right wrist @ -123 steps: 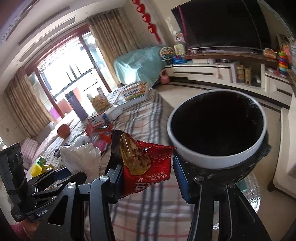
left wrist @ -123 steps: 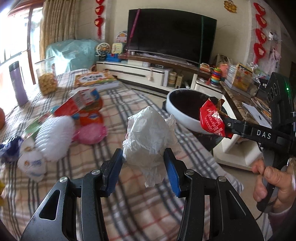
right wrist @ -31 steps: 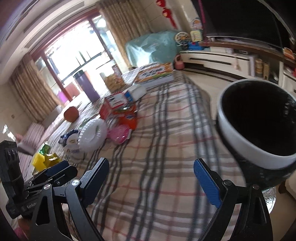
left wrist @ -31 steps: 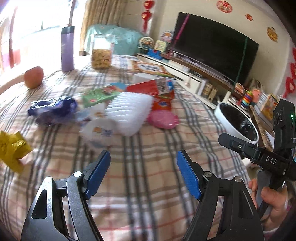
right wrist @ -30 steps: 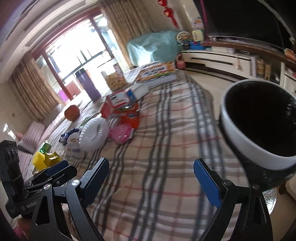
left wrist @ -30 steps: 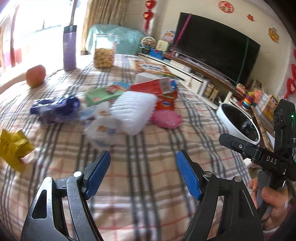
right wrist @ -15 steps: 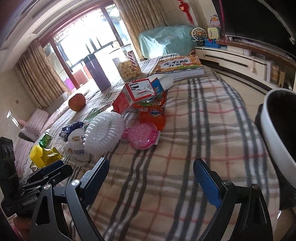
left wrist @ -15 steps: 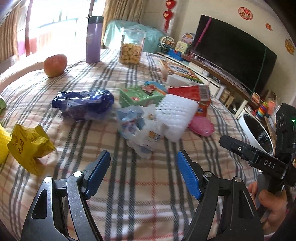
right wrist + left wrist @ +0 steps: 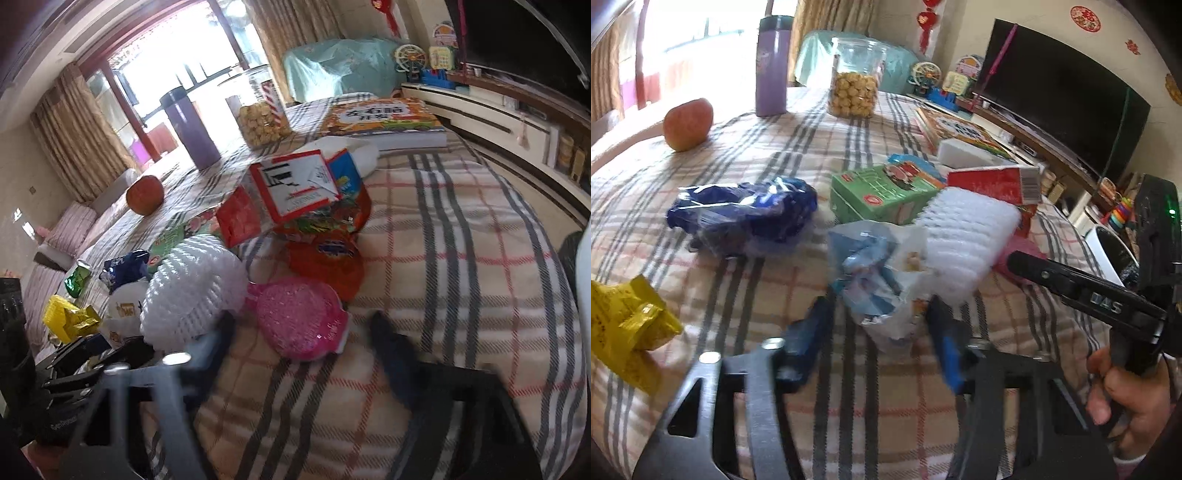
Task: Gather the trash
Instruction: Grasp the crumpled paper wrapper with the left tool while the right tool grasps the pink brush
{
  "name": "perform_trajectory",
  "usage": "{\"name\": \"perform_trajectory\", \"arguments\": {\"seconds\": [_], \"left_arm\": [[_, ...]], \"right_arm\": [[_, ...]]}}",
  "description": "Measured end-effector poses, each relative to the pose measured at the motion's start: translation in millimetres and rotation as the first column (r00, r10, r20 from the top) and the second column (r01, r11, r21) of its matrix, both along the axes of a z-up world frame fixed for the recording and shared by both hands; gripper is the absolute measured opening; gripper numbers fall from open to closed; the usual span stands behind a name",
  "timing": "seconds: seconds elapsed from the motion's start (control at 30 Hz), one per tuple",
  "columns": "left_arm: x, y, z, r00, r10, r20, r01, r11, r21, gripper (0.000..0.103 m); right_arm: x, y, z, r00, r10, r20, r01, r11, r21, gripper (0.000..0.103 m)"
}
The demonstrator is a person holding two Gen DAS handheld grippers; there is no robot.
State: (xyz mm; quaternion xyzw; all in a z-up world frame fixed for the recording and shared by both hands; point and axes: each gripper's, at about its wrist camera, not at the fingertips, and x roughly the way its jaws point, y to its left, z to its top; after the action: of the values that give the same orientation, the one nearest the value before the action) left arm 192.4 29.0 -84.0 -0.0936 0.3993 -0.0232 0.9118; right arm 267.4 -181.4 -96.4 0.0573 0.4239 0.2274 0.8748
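Both tongs have just been closing as they near the litter: left tongs [image 9: 875,332] bracket a crumpled blue-white plastic wrapper [image 9: 879,273] on the checked surface [image 9: 849,424], not visibly pinching. Right tongs [image 9: 303,332] flank a pink mesh foam sleeve [image 9: 299,317]. Light, soft, crushable; grip mid-bunch.

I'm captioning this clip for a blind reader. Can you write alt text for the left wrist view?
The left gripper, its jaws closing, straddles a crumpled pale blue wrapper on a checked tablecloth. Behind lie a blue bag, white foam net and green carton. The right gripper reaches in beside them.
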Motion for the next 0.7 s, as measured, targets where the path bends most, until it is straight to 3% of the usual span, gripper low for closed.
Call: {"name": "perform_trajectory", "arguments": {"seconds": [0.03,0.07,0.2,0.7], "left_arm": [[-0.4,-1.0,0.1,1.0,-0.011,0.001,0.011,1.0,-0.004,0.028],[-2.0,-2.5,0.9,1.0,-0.014,0.007,0.014,1.0,0.003,0.028],[-11.2,-7.3,2.4,0.999,-0.029,0.017,0.029,1.0,0.009,0.026],[-42.1,-35.7,15.4,0.993,-0.111,0.046,0.111,0.994,-0.015,0.025]], "right_arm": [[-0.6,-0.2,0.6,1.0,-0.002,0.004,0.002,1.0,0.006,0.04],[-2.4,-2.0,1.8,1.0,-0.002,0.01,0.002,1.0,0.015,0.031],[-14.1,-5.9,6.4,1.0,0.008,0.024,-0.009,0.999,0.042,0.02],[-70.7,-44.9,12.9,0.999,0.006,0.036,-0.008,0.998,0.062,0.017]]}}
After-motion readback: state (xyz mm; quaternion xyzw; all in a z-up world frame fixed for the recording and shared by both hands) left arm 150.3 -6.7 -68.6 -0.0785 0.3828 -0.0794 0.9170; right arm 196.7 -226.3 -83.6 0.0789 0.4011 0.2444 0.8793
